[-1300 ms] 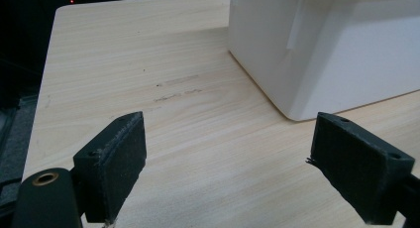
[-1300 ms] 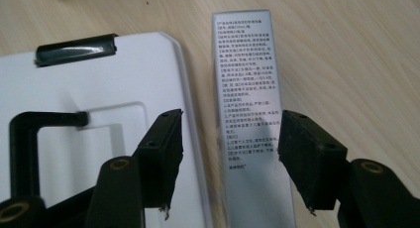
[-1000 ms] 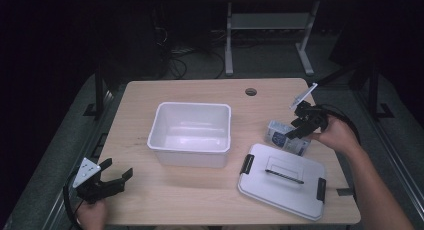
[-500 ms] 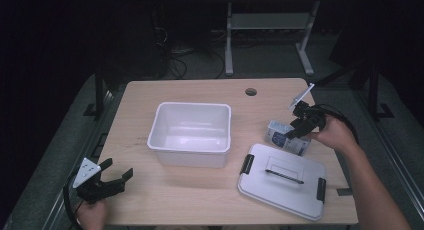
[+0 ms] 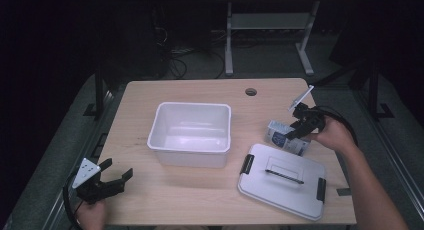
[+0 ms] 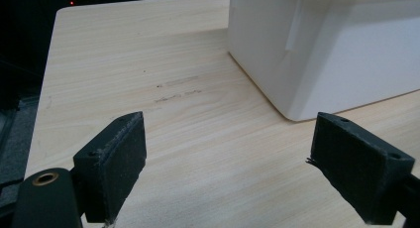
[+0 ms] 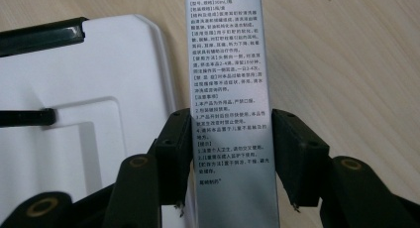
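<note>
A small silver-and-blue carton [image 5: 285, 136] with printed text [image 7: 228, 64] lies on the table's right side, just beyond the lid. My right gripper [image 5: 296, 131] is shut on it, one black jaw pressed against each long side [image 7: 231, 139]. At the front left corner my left gripper [image 5: 116, 177] is held open over bare wood, its jaws wide apart [image 6: 228, 158] with nothing between them. A white plastic tub [image 5: 192, 106] stands empty in the middle of the table, and its corner [image 6: 317, 54] is just ahead and right of the left jaws.
The tub's flat white lid [image 5: 280, 182] with black clips and a handle lies at the front right, right beside the carton [image 7: 89, 99]. A cable hole [image 5: 251, 91] is near the far edge. Bare wood stretches between the left gripper and the tub.
The right gripper and the carton have shifted only slightly. The left gripper has stayed in place, open.
</note>
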A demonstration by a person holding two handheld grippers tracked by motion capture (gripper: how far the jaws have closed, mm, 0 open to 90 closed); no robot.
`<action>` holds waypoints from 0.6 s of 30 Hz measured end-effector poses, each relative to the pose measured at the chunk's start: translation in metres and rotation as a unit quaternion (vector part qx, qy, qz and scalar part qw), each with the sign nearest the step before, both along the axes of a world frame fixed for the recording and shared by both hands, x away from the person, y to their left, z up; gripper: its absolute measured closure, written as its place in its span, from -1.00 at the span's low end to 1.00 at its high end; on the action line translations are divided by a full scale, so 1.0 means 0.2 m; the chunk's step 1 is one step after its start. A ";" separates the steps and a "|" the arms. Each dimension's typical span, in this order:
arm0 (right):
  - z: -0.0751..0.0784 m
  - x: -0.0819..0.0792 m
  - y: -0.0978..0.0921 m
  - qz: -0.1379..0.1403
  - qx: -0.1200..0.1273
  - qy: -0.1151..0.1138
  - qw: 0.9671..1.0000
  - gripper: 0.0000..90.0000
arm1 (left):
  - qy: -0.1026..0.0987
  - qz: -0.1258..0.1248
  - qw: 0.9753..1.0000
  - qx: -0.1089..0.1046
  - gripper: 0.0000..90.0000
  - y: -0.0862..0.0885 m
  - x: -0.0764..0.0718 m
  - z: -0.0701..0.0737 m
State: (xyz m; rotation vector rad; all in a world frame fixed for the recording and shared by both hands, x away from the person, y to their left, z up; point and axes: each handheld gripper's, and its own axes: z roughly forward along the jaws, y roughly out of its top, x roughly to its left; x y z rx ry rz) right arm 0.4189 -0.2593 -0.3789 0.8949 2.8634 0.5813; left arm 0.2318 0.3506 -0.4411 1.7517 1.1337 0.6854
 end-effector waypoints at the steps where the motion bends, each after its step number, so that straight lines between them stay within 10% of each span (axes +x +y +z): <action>1: 0.00 0.00 0.00 0.000 0.000 0.000 1.000 0.15 | 0.000 0.000 1.000 0.000 -0.70 0.00 0.00 0.00; 18: -0.01 0.01 -0.01 0.008 0.003 -0.005 1.000 0.23 | -0.001 0.002 1.000 -0.003 -0.71 0.00 0.00 0.00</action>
